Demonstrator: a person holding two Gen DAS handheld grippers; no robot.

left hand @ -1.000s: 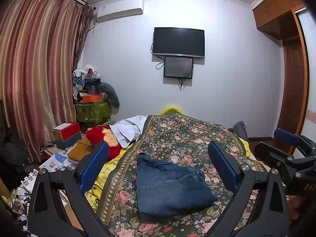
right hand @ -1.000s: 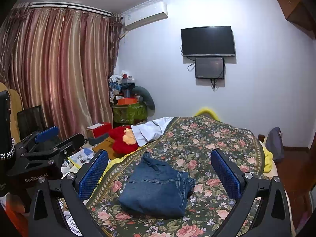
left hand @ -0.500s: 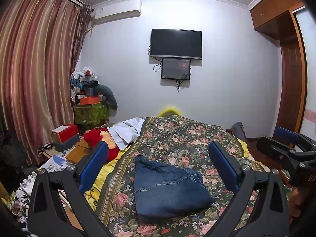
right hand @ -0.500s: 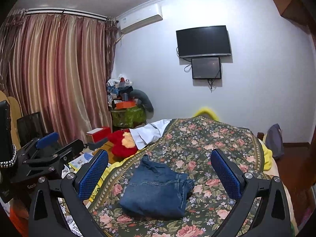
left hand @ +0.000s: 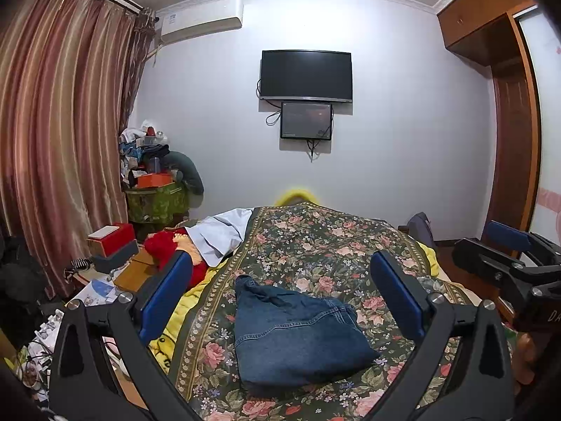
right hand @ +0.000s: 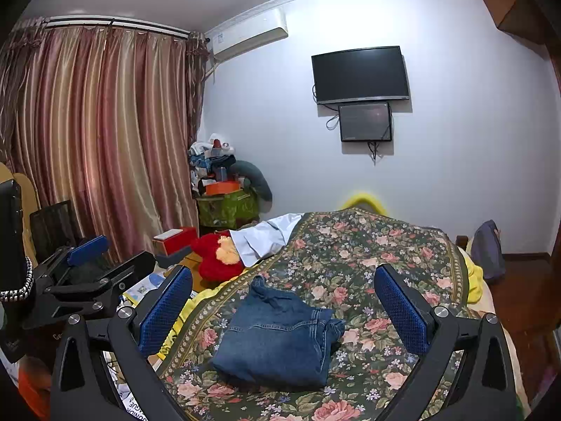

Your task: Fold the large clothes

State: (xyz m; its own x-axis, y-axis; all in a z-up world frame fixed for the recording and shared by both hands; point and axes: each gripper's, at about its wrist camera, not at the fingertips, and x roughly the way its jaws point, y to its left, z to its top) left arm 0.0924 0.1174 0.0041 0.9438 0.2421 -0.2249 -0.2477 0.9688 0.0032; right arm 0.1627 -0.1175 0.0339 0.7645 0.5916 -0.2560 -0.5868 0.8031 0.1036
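The folded blue jeans [left hand: 296, 336] lie as a compact bundle on the floral bedspread [left hand: 326, 245] of the bed, near its foot end. In the left wrist view the bundle sits between the two fingers of the left tool [left hand: 280, 298], low in the gap and reaching toward 6 o'clock, touching neither blue pad. That tool is spread wide and grasps nothing. In the right wrist view the jeans [right hand: 277, 336] again lie between the fingers of the right tool [right hand: 284, 307], a little toward the 7 o'clock side of the gap, and clear of both pads; this tool too is released, with its jaws far apart and empty. Each tool appears at the edge of the other's view: the right tool [left hand: 508, 263] at 3 o'clock of the left camera, the left tool [right hand: 84, 273] at 9 o'clock of the right camera.

From the jeans, at about 11 o'clock, a red plush toy [right hand: 217, 256] and a pale white garment [right hand: 266, 235] rest at the bed's edge. At 12 o'clock, on the far wall, hangs a dark television [left hand: 305, 75] with a smaller screen [left hand: 306, 120] just below it. Striped curtains [right hand: 98, 133] fill the 9 to 10 o'clock side.
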